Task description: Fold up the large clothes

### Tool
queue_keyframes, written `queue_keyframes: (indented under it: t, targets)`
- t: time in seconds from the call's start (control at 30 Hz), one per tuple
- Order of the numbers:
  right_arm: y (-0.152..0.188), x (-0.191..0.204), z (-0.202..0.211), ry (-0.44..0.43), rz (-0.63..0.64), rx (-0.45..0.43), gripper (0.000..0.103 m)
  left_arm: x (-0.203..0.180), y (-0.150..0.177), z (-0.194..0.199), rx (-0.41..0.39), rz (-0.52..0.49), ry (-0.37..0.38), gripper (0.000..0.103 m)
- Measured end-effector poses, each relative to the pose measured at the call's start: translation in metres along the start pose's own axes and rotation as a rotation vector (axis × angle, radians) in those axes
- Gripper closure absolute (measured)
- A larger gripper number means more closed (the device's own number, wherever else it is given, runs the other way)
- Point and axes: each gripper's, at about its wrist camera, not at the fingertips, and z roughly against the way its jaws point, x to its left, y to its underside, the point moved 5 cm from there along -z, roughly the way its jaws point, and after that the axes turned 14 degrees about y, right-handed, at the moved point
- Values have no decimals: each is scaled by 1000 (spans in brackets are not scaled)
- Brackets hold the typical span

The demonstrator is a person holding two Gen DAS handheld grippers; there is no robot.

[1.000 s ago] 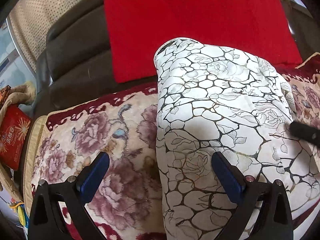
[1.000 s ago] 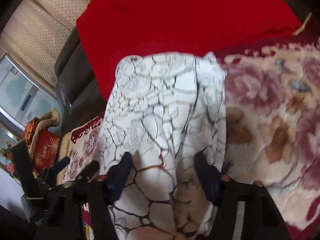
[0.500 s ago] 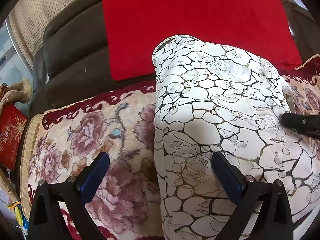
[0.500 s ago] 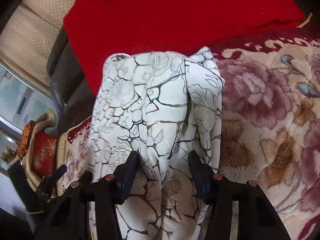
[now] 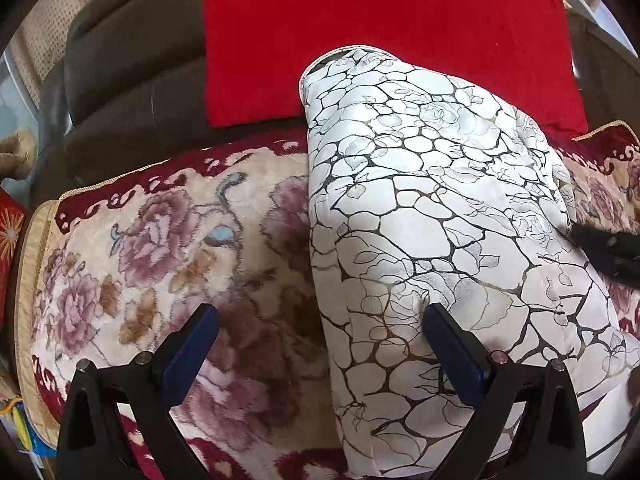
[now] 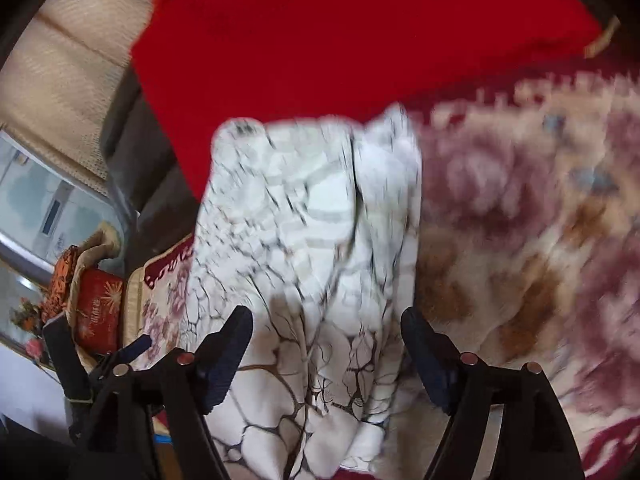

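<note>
The garment (image 5: 432, 216), white with a dark crackle print, lies folded into a long bundle on the floral sofa cover (image 5: 168, 248), its far end reaching the red cushion (image 5: 380, 32) against the backrest. The left gripper (image 5: 320, 348) stands wide, holding nothing: one finger hangs over bare cover, the other sits over the bundle's near edge, which runs between them. The right gripper (image 6: 326, 350) straddles the bundle's other side; its jaws have just been opening, and cloth lies between them, but the pads stand clear of it and nothing is gripped. The right-wrist view is motion-blurred, so whether a finger brushes fabric cannot be told. The main risk here looks to be the fold undoing itself: the cloth appears slick and puffy, with loose layers and a deep crease showing on the right side, so once released the top layer could spring up or slide off toward the cover. A finger drawn back carelessly could snag a layer and drag the bundle out of shape. If a further fold is meant, a grip taking only the top layer would peel it open rather than carry the whole stack. The plush cover may also catch the underside and bunch it if the bundle is pushed rather than lifted.
</note>
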Motion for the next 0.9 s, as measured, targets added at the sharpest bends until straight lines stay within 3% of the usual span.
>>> queue_keyframes:
  t: [0.07, 0.1, 0.2, 0.33, 0.47, 0.6, 0.67, 0.9]
  targets:
    - [6, 3, -13, -11, -10, 20, 24, -5, 0, -1, -6, -22, -7, 2]
    - [8, 7, -14, -11, 8, 2, 30, -8, 0, 0, -8, -34, -14, 2]
    - [10, 21, -4, 12, 70, -59, 59, -12, -1, 1, -15, -60, -37, 2]
    - [10, 18, 0, 20, 90, -71, 65, -12, -1, 1, -19, -60, -31, 2]
    - [9, 2, -18, -19, 21, -20, 64, -13, 0, 1, -20, -56, -36, 2]
    - [5, 2, -9, -46, -33, 15, 30, -14, -1, 3, -24, -70, -44, 2]
    - [-2, 3, -2, -81, -54, 2, 28, -13, -1, 4, -23, -65, -42, 2]
    - [-33, -6, -18, -4, -95, -22, 24, -10, -3, -2, -16, -48, -20, 2]
